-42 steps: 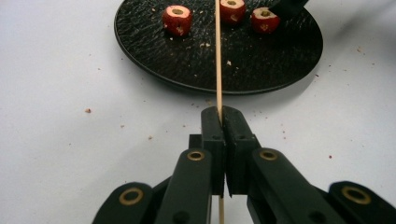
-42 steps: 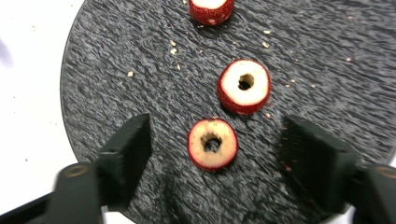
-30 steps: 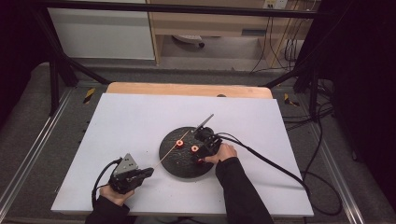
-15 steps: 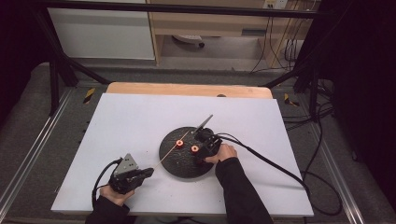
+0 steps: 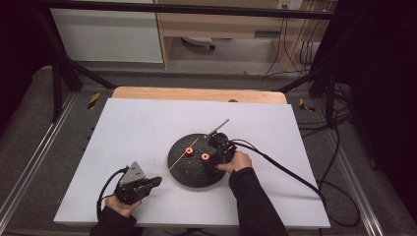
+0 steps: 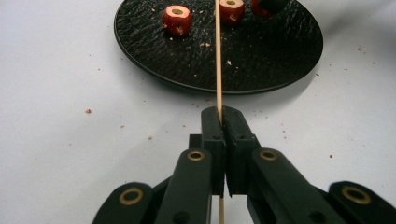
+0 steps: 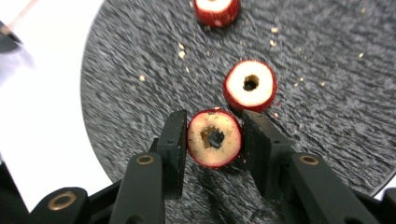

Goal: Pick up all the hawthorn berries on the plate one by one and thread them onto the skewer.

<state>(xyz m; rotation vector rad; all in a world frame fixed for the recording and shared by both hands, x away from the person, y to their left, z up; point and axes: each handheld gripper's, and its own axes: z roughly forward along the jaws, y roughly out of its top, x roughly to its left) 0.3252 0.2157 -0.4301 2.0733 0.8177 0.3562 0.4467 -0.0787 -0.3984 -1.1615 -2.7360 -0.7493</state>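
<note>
A black round plate point(image 5: 193, 176) lies mid-table with cored red fruit pieces on it. My right gripper point(image 7: 214, 135) is shut on one piece point(image 7: 214, 138), its pads pressing both red sides, cored face toward the camera. A second piece point(image 7: 250, 85) lies just beyond it and a third point(image 7: 216, 10) farther off. My left gripper point(image 6: 220, 116) is shut on a thin wooden skewer point(image 6: 217, 60) that points over the plate point(image 6: 261, 56) past two pieces point(image 6: 177, 19). In the high view the left gripper point(image 5: 155, 181) sits at the plate's near left and the right gripper point(image 5: 216, 156) over its right part.
A grey metal rod point(image 5: 217, 129) rests across the plate's far rim. Crumbs dot the white tabletop point(image 5: 123, 128) around the plate. A black cable point(image 5: 285, 169) trails right from the right gripper. A wooden strip point(image 5: 196, 94) borders the far edge.
</note>
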